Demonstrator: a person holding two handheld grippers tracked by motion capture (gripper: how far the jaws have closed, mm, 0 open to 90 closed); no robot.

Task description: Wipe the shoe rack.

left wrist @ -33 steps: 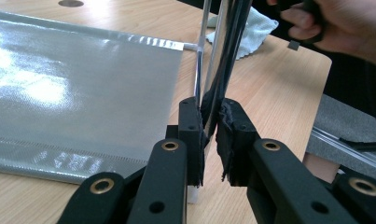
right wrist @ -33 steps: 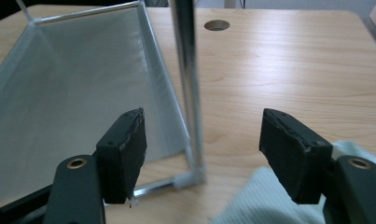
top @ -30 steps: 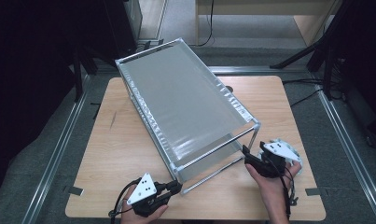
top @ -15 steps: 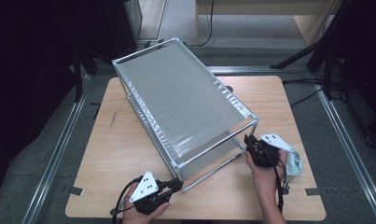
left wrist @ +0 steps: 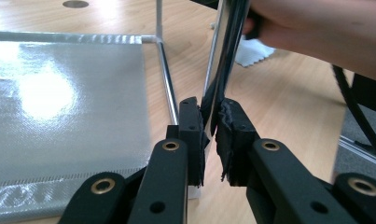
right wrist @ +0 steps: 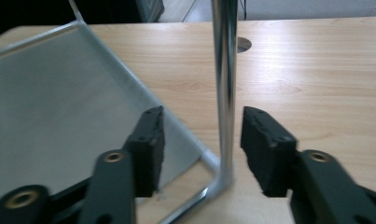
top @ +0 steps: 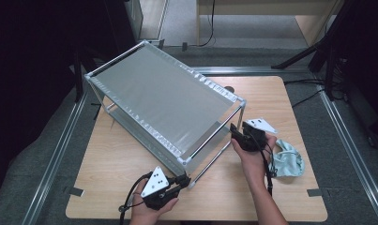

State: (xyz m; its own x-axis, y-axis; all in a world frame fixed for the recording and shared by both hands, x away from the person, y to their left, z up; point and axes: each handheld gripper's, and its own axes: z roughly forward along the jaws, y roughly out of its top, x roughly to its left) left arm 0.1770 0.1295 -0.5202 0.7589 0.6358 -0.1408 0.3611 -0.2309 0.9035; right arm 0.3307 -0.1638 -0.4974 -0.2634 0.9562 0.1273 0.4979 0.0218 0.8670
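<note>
Left gripper view: the left gripper (left wrist: 210,140) is pinched on a near leg (left wrist: 223,60) of the rack (top: 163,101), which stands on the table (top: 280,93). That pinch is best kept firm while the right gripper (right wrist: 202,140), whose jaws have just been opening and stand spread around the far leg (right wrist: 224,93) untouched, is centred before being closed. Farther off, the cloth (top: 287,161) is partly hidden by the right hand, and the rack's rear feet are covered by its shelves.

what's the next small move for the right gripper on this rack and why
Probably close the right gripper on the chrome post. Its jaws have just been opening and now stand apart on either side of the post without touching it, while the left gripper is already clamped on the rack's near post. Gripping both posts should allow steady handling of the rack.
</note>
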